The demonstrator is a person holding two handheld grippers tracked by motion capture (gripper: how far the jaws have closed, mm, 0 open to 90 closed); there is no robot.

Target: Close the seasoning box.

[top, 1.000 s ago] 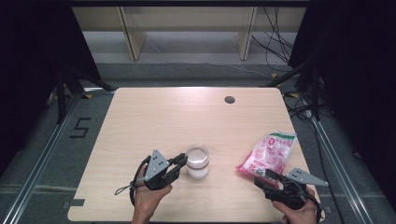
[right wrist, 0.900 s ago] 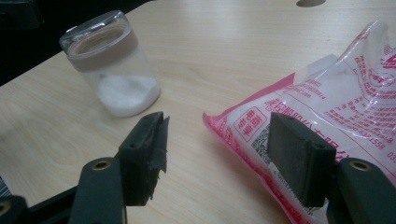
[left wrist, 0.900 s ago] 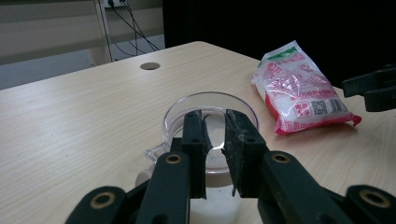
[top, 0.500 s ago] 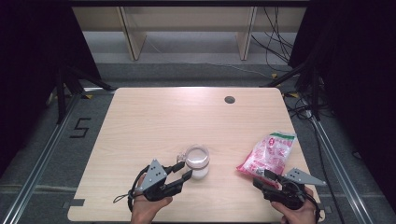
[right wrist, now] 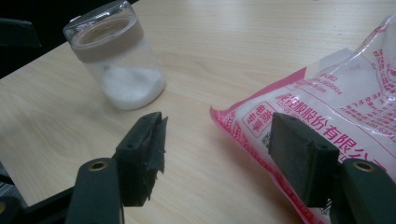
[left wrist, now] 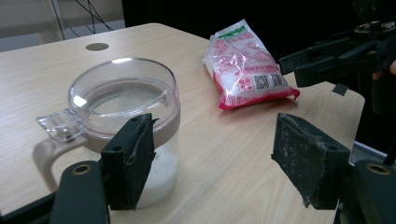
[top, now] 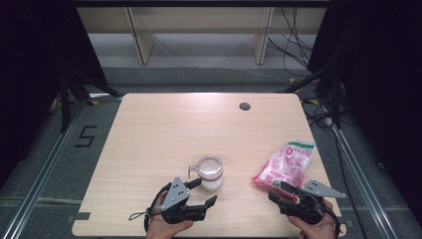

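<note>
A clear jar (top: 210, 172) with a brownish band, a clear tabbed lid and white granules at its bottom stands near the table's front middle. My left gripper (top: 205, 190) is open just in front of it and holds nothing. In the left gripper view (left wrist: 219, 158) the jar (left wrist: 126, 102) rises right behind one jaw. A pink and white bag (top: 286, 163) of white granules lies flat at the front right. My right gripper (top: 275, 190) is open at the bag's near end. In the right gripper view (right wrist: 219, 149) one jaw overlaps the bag (right wrist: 336, 107), and the jar (right wrist: 116, 56) is far left.
The wooden table (top: 174, 129) has a dark round cable hole (top: 244, 106) near its back edge. Its front edge runs close under both hands. In the left gripper view the other gripper (left wrist: 336, 56) shows beyond the bag (left wrist: 245, 65).
My left gripper has drawn back from the jar's side toward the front edge. The jar, the bag and the right gripper have stayed in place.
</note>
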